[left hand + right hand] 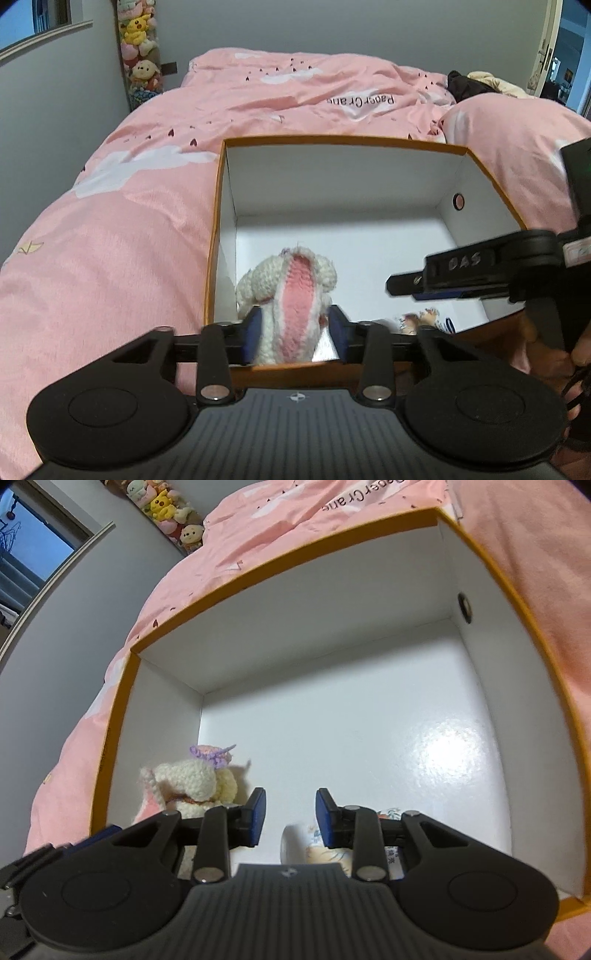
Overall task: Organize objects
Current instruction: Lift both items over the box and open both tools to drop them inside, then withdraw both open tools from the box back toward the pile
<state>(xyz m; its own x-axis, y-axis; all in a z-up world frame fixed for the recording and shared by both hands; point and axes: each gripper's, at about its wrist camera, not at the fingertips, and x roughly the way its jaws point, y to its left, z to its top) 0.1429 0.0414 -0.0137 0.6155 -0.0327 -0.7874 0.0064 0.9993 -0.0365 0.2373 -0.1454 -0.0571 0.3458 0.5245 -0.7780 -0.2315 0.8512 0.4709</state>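
Note:
A white box with an orange rim (332,141) lies open on the bed. A crocheted white and pink bunny (291,295) stands in its near left corner, and my left gripper (295,326) is shut on it, blue pads pressing both sides. The right wrist view shows the same bunny (192,779) resting low against the left wall of the box (280,559). My right gripper (291,816) hangs open over the box floor with nothing between its pads. Just beneath it lies a small white item with a floral print (321,853), partly hidden. From the side, the right gripper (397,286) reaches in over that item (419,318).
The box rests on a pink duvet (129,229) with a pink pillow (517,133) to the right. A hanging column of plush toys (140,48) is on the far wall. A dark garment (465,86) lies at the far right, by a doorway.

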